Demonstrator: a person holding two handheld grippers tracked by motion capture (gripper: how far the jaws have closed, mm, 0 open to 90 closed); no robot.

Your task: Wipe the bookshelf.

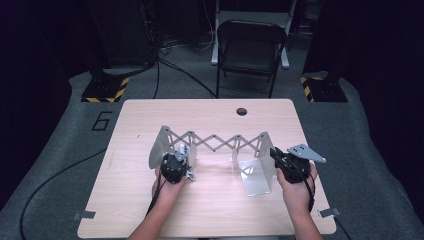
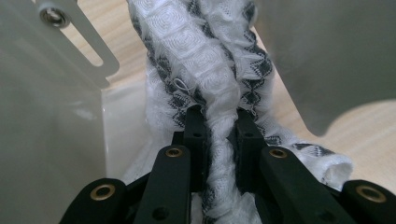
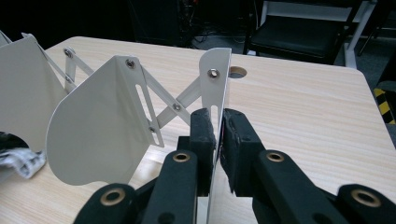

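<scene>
Left gripper (image 2: pixel 219 123) pinches a black-and-white patterned cloth (image 2: pixel 205 70) between the rack's left plates. Right gripper (image 3: pixel 218 126) clamps tight on the end plate (image 3: pixel 217 88) of the white expanding rack (image 1: pixel 212 142), standing mid-table (image 1: pixel 210 210).

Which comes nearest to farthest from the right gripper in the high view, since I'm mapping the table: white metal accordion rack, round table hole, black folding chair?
1. White metal accordion rack, clamped by the right gripper.
2. Round table hole, far edge.
3. Black folding chair, beyond the table.
</scene>
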